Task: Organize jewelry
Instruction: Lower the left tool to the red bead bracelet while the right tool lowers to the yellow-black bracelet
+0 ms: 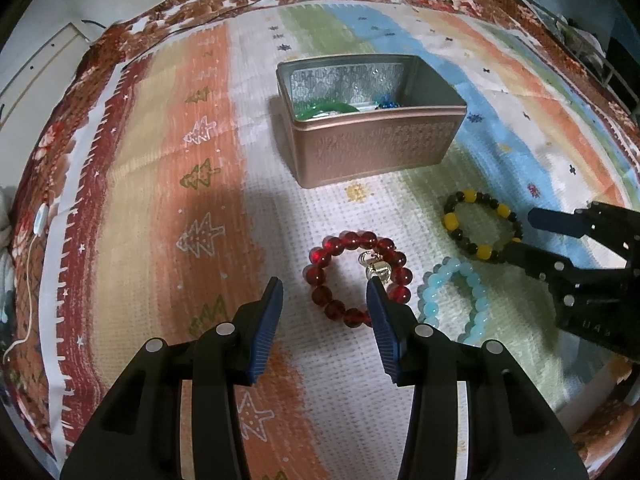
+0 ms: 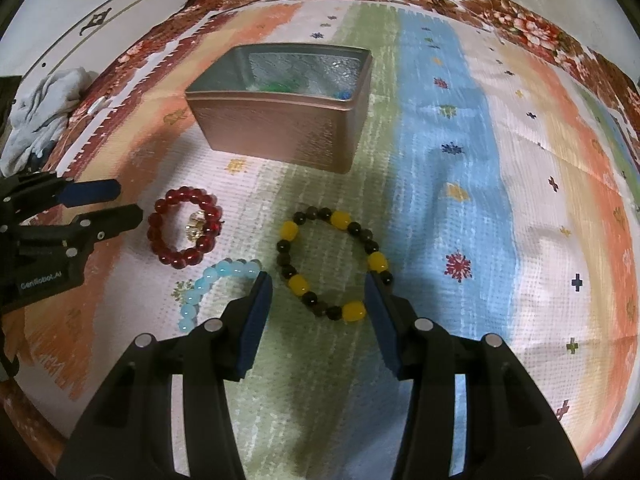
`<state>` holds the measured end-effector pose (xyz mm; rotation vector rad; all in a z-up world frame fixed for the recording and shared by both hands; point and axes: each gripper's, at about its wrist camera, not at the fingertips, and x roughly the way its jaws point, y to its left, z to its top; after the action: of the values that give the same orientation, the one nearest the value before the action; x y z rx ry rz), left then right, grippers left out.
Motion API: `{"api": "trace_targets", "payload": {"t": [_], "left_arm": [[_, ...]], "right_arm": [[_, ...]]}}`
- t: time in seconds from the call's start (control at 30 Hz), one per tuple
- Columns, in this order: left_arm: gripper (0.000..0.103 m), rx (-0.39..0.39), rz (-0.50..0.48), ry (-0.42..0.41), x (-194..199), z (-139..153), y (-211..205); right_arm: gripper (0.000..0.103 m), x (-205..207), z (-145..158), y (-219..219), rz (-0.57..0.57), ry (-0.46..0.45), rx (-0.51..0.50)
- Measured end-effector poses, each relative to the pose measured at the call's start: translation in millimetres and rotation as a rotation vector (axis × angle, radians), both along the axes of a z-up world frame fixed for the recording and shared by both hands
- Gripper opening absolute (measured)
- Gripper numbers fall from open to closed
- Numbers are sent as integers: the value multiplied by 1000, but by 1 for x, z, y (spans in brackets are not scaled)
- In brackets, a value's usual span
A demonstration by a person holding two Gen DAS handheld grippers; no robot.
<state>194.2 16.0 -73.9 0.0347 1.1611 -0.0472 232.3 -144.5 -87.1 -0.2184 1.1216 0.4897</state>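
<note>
A red bead bracelet (image 1: 320, 274) with a silver charm lies on the cloth between my left gripper's (image 1: 325, 283) open jaws; it also shows in the right wrist view (image 2: 160, 222). A yellow-and-black bead bracelet (image 2: 289, 231) lies just ahead of my open right gripper (image 2: 318, 278), its near edge between the fingertips; it also shows in the left wrist view (image 1: 451, 221). A light blue bead bracelet (image 1: 430, 296) (image 2: 200, 286) lies between the two. A copper-coloured open tin box (image 1: 376, 148) (image 2: 280, 132) stands behind, with green and blue pieces inside.
A striped patterned cloth (image 1: 160, 200) covers the surface, over a floral blanket (image 1: 60, 160). A grey rag (image 2: 44, 108) lies at the far left edge. A white cable (image 1: 28, 272) runs along the left side.
</note>
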Motion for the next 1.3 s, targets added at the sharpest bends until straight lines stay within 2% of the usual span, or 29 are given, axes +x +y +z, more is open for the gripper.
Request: {"api": "trace_targets", "payload": {"t": [0.4, 0.53, 1.03, 1.1, 1.17, 1.3], "left_arm": [[44, 32, 1, 40, 6, -15, -2], [44, 39, 1, 52, 8, -19, -2], [44, 59, 8, 94, 15, -35, -4], [43, 60, 9, 96, 15, -36, -4], [43, 62, 7, 98, 15, -37, -4], [42, 66, 4, 100, 15, -38, -5]], "right_arm": [[47, 13, -12, -2, -26, 18, -35], [42, 15, -16, -2, -23, 26, -46], [42, 21, -24, 1, -16, 29, -77], [39, 20, -24, 2, -13, 30, -78], [29, 20, -27, 4, -3, 49, -78], [27, 19, -32, 8, 10, 55, -106]]}}
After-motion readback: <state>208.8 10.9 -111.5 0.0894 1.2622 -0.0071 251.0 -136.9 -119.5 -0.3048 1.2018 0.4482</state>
